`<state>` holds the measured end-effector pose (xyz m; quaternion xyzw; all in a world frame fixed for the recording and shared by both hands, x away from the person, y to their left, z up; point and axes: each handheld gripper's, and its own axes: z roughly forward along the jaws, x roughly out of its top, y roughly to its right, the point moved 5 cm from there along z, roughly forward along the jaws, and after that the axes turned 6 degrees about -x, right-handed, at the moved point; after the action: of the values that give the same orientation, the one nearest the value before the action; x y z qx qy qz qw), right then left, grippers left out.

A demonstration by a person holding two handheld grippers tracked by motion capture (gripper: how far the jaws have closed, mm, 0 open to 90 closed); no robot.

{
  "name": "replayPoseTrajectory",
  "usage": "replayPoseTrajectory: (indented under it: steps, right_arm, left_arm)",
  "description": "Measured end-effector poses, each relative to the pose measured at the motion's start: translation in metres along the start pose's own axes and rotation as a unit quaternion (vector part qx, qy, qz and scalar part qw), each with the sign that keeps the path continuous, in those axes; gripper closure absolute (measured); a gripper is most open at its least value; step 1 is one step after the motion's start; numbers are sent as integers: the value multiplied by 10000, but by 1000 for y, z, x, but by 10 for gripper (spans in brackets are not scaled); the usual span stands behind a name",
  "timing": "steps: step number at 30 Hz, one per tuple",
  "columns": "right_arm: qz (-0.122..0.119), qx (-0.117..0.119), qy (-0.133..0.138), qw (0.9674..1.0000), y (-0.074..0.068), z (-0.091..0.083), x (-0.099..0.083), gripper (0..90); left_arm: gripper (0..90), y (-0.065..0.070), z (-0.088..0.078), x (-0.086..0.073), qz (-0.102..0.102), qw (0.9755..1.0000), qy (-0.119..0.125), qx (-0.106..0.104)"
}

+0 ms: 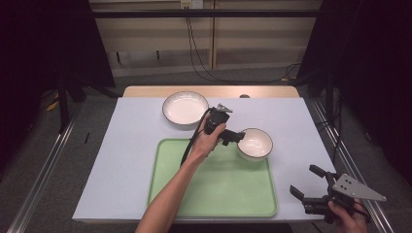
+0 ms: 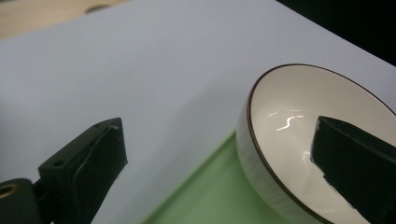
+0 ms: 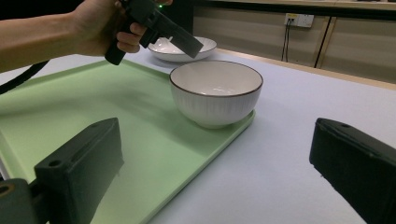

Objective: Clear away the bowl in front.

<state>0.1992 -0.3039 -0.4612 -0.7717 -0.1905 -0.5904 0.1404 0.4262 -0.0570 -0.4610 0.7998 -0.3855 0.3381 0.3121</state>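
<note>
Right gripper [image 1: 310,185]: nearest item, at the near right corner of the table [image 1: 121,160], off the tray. Jaws spread wide, nothing between them. In the right gripper view both jaws frame the bowl without touching it.

Green tray [image 1: 214,189]: lies on the near centre of the pale table cover, flat.

Small white bowl [image 1: 255,143], dark rim, ribbed outside: stands upright on the far right corner of the tray, its base right at the tray's edge. Interior looks bare, with light glints only [image 2: 289,121].

Left gripper [image 1: 236,137]: held in the person's left hand [image 1: 208,141] over the far part of the tray, just left of the bowl. Jaws wide apart and not pressing on anything. In the left gripper view one jaw hangs over the bowl's inside, the other is out over the table cover; the bowl's rim lies between them, untouched.

Larger white bowl [image 1: 185,108]: farther back, left of centre, on the table beyond the tray, well apart from the small bowl.
</note>
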Motion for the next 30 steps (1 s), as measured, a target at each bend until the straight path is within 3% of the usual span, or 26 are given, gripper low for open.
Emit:
replayPoseTrajectory:
  steps: [3,7,8,17,19,22,23,27,30]
  right_arm:
    - [-24,-1,10,10000,0,0,0,21]
    - [-34,-1,17,10000,-1,0,0,21]
    - [-18,5,21,10000,-1,1,0,21]
    - [-46,31,15,10000,-2,1,1,21]
    - [-76,21,8,10000,-1,1,1,21]
    - [-60,30,12,10000,-2,1,1,21]
    - [-65,25,8,10000,-2,1,1,21]
    - [-33,11,7,10000,-1,2,1,21]
    - [-51,10,11,10000,-2,2,1,21]
  left_arm:
    - [32,-1,-7,0,19,9999,154,31]
    - [32,-4,-25,-1,22,9995,215,238]
    - [30,-6,-37,0,-145,9987,410,256]
    - [29,-12,-74,-6,-50,9961,607,635]
    - [32,-11,-81,-10,5,9962,571,665]
    - [32,-11,-91,-17,15,9969,558,548]
    - [31,-11,-95,-19,-46,9959,695,570]
    - [28,-12,-110,-29,29,9936,700,890]
    - [23,-12,-123,-38,-144,9928,847,831]
